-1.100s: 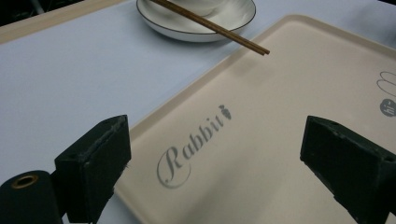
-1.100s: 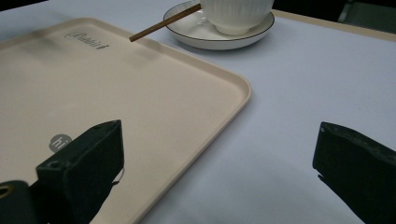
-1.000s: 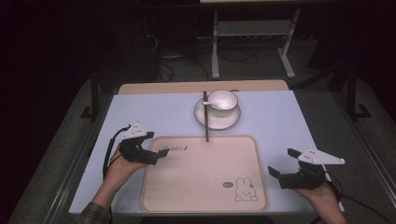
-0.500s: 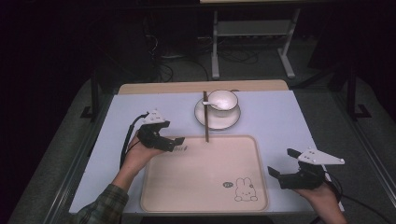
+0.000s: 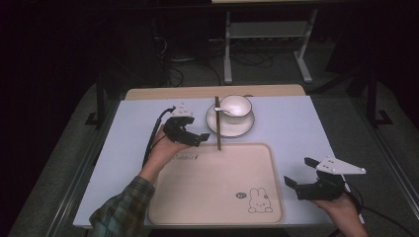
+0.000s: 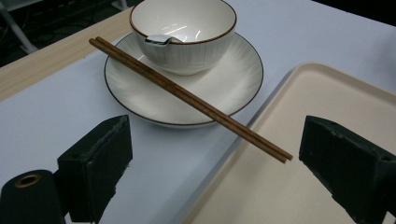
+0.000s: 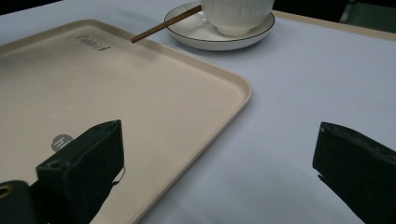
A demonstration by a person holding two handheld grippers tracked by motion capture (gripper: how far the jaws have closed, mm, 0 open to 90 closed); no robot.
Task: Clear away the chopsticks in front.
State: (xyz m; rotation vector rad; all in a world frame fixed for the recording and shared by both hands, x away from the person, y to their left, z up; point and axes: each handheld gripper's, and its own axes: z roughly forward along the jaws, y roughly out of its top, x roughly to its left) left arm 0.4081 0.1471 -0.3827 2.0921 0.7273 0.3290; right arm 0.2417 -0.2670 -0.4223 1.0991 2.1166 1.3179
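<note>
Beige plastic tray (image 5: 212, 187) lies on my near half of the pale lavender table (image 5: 306, 128), a rabbit printed toward its near right corner. Beyond the tray's far edge I see a white saucer (image 5: 230, 127) carrying a white bowl (image 5: 236, 105) with a spoon (image 5: 221, 109) inside. A pair of dark wooden chopsticks (image 5: 217, 123) rests across the saucer's left rim, the near tips reaching over the tray's far edge.

My left gripper (image 5: 197, 138) hovers at the tray's far left corner, just left of the chopsticks and apart from them. Its jaws stand wide apart, holding nothing; in the left gripper view the chopstick tips (image 6: 275, 153) lie between them, farther off. A plaid sleeve (image 5: 126, 207) covers that forearm.

My right gripper (image 5: 299, 173) sits near the table's near right corner, just beside the tray's right edge. Its jaws are also spread wide and empty; in the right gripper view they straddle the tray rim (image 7: 233, 109) and bare table.
</note>
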